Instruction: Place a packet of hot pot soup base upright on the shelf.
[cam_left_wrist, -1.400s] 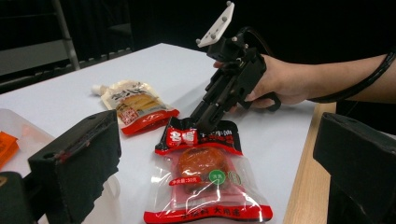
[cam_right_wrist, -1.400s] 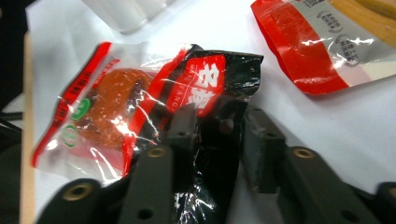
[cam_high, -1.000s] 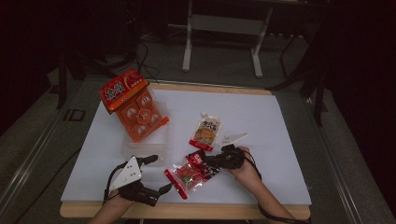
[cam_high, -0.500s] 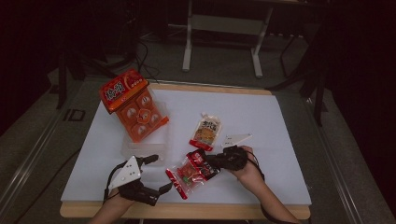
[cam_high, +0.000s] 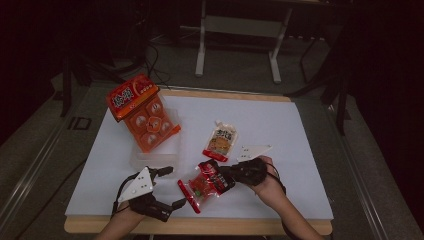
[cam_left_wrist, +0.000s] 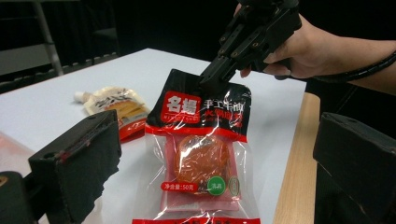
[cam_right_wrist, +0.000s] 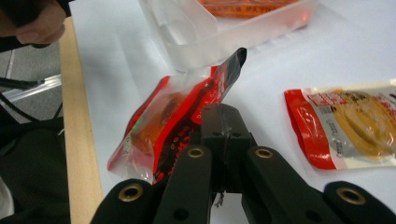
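A red and black snack packet (cam_high: 204, 184) with a clear window lies near the table's front edge. My right gripper (cam_high: 223, 173) is shut on the packet's black top edge and holds that end up off the white sheet. The pinch is plain in the right gripper view, where the jaws (cam_right_wrist: 224, 122) clamp the packet (cam_right_wrist: 159, 121). My left gripper (cam_high: 173, 187) rests to the packet's left, jaws wide open. In the left gripper view the packet (cam_left_wrist: 201, 140) stands between those open jaws without touching them, with the right gripper (cam_left_wrist: 212, 80) on its top.
A yellow sauce pouch (cam_high: 221, 141) lies behind the packet. An orange multi-cup pack (cam_high: 145, 115) leans over a clear plastic tray (cam_high: 155, 156) at the left. The wooden table edge (cam_high: 200, 226) runs close in front of both hands.
My right gripper has risen a little with the packet's top edge, tilting the packet up. The left gripper has stayed still.
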